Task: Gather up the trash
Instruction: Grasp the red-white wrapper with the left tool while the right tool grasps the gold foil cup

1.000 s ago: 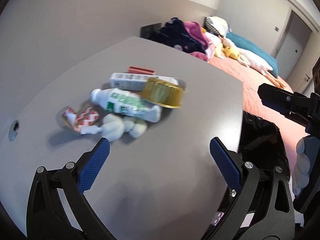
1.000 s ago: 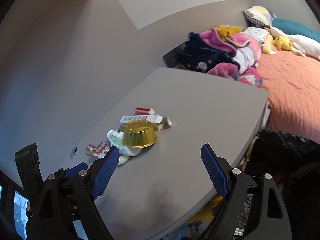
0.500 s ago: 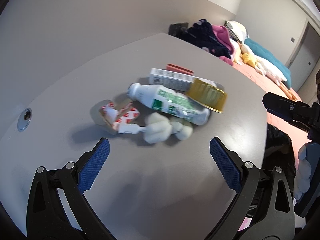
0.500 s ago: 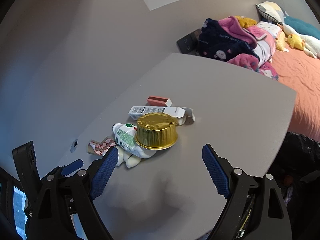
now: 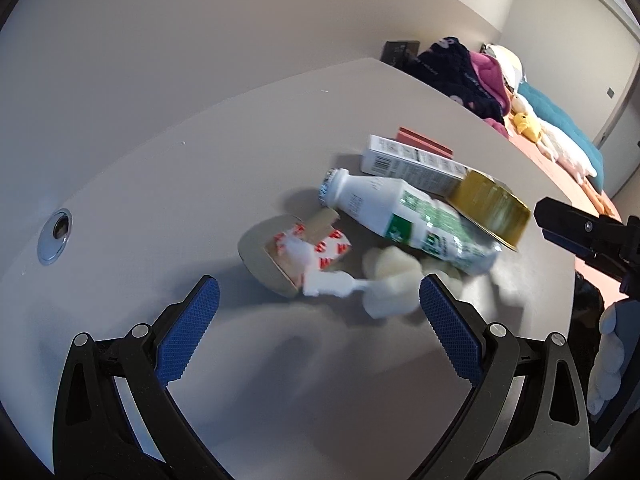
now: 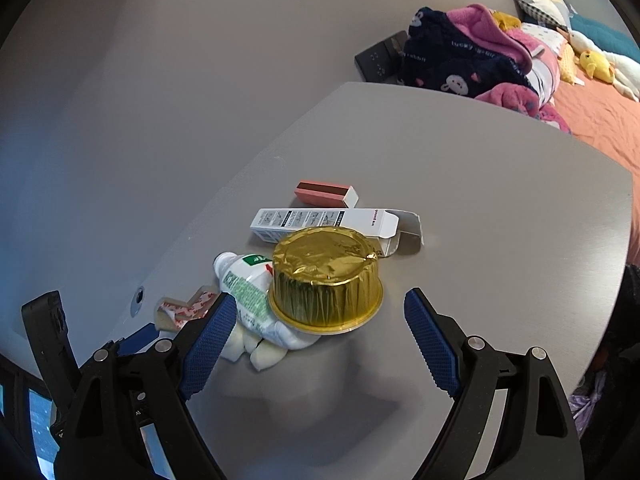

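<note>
A heap of trash lies on the grey table [image 6: 500, 208]. It holds an upturned gold foil cup [image 6: 326, 276] [image 5: 490, 210], a white bottle with a green label [image 5: 404, 218] [image 6: 250, 288], a long white carton [image 6: 324, 220] [image 5: 412, 164], a small pink box [image 6: 326, 194] [image 5: 424, 142], a red-and-white wrapper [image 5: 310, 248] [image 6: 188, 308] and crumpled white tissue [image 5: 390, 284] [image 6: 266, 354]. My left gripper [image 5: 314, 322] hangs open just short of the wrapper and tissue. My right gripper [image 6: 316, 334] is open, close in front of the foil cup. Neither holds anything.
A round metal grommet [image 5: 54, 236] sits in the tabletop at the left. Beyond the table is a bed with an orange sheet [image 6: 600, 116], piled clothes [image 6: 472, 60] and soft toys [image 5: 528, 120]. A grey wall [image 5: 200, 40] runs along the table's far side.
Both grippers have closed in on the trash heap and sunk lower, so the items fill more of each view. Their jaws stay wide apart. No item has shifted on the table.
</note>
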`<state>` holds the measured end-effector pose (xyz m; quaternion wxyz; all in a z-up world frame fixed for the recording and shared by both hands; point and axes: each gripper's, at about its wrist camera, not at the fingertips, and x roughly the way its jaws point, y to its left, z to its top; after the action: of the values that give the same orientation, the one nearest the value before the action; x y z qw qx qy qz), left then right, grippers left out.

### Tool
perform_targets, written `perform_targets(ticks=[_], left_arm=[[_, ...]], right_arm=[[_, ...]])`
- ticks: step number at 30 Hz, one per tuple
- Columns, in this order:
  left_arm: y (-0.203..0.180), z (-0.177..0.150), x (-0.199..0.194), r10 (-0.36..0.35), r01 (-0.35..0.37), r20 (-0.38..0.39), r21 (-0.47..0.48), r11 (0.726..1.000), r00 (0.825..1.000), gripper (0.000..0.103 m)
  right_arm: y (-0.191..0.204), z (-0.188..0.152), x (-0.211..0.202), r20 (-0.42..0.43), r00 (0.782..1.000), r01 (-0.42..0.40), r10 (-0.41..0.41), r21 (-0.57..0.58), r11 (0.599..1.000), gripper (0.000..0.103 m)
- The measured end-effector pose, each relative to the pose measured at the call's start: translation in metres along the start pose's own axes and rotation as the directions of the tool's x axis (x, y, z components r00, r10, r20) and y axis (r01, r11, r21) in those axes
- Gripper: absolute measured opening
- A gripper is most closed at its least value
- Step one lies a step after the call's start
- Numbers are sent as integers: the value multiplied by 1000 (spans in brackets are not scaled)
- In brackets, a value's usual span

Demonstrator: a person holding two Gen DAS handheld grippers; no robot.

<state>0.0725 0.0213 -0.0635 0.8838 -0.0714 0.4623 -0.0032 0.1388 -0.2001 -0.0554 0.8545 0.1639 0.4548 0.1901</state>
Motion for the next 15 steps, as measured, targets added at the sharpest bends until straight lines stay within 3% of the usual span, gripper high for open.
perform_targets(ticks=[7, 15], left_arm=[[12, 8, 11, -34, 34, 4, -36, 999, 999, 93], [22, 10, 29, -102, 99, -52, -63, 993, 993, 64]], right_arm=[[0, 4, 21, -15, 1000, 17, -17, 18, 1000, 86], [-3, 10, 43, -24, 999, 22, -21, 39, 999, 86]])
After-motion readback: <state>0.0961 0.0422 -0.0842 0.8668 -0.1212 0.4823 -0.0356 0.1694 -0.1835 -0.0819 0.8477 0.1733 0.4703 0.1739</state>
